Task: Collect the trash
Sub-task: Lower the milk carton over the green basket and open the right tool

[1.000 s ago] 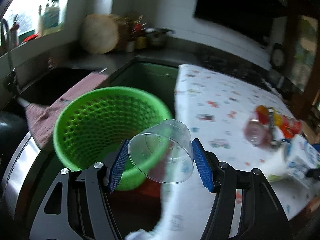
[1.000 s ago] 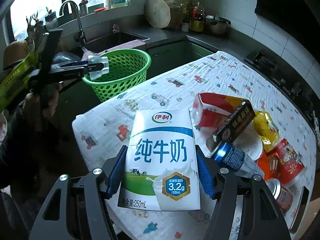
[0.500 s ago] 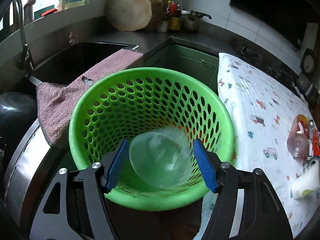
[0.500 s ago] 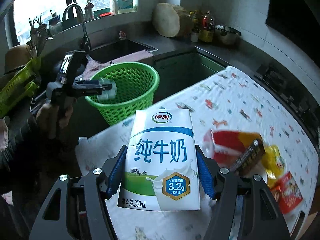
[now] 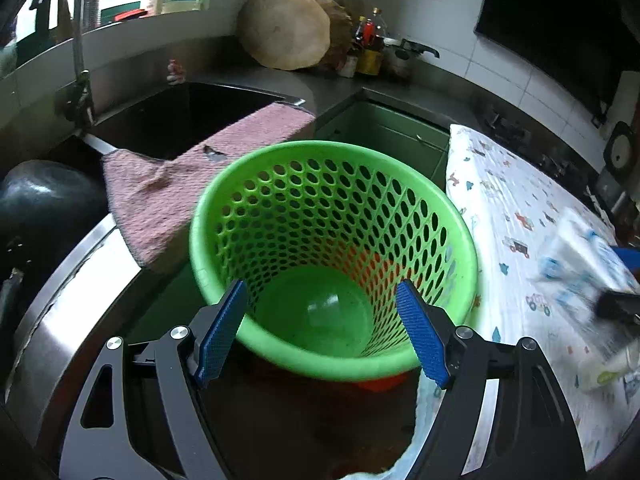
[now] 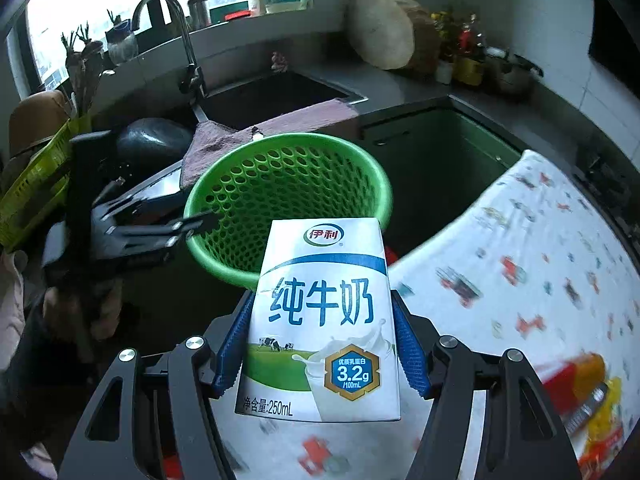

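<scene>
1. A dark kitchen counter [image 5: 340,92] wraps around a sink [image 5: 172,120], with a pink towel [image 5: 168,188] draped over the sink's edge.
2. A cloth printed with small vehicles [image 6: 540,264] covers the surface to the right.
3. A green perforated basket [image 5: 332,248] stands between the towel and the cloth; a clear plastic cup [image 5: 328,312] lies at its bottom.
4. The left hand-held gripper [image 5: 324,332] hovers over the basket's near rim, its jaws opening with nothing gripped between the blue pads.
5. The right hand-held gripper [image 6: 320,344] clamps a white and blue milk carton [image 6: 324,320] upright between its pads, in front of the basket.
6. Blurred red and yellow wrappers [image 6: 580,392] lie on the cloth at far right.
</scene>
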`<action>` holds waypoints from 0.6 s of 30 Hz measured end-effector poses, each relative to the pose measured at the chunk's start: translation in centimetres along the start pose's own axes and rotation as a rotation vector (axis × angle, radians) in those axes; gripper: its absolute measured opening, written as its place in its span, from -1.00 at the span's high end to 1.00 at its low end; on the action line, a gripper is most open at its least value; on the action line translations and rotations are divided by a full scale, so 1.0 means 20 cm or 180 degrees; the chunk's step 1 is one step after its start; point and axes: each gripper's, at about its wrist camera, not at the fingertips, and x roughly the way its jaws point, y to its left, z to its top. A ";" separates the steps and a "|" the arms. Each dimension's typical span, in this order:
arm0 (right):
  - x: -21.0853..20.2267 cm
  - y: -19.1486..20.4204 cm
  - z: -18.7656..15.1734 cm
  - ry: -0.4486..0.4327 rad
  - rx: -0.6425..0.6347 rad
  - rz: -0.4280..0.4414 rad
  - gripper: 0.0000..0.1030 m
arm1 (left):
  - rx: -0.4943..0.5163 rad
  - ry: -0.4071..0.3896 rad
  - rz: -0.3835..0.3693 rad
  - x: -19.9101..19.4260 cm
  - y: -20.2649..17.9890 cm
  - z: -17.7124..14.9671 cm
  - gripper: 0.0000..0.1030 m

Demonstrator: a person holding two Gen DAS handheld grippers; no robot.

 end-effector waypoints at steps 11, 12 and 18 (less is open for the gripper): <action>0.32 0.16 0.21 0.0138 -0.0188 -0.0073 -0.22 | -0.0144 -0.0043 0.0077 -0.10 0.08 -0.06 -0.47; 0.34 0.16 0.23 0.0125 -0.0160 -0.0061 -0.22 | -0.0146 -0.0037 0.0077 -0.10 0.08 -0.06 -0.47; 0.28 0.15 0.24 -0.0004 -0.0106 -0.0003 -0.46 | -0.0142 -0.0036 0.0029 -0.11 0.05 -0.07 -0.47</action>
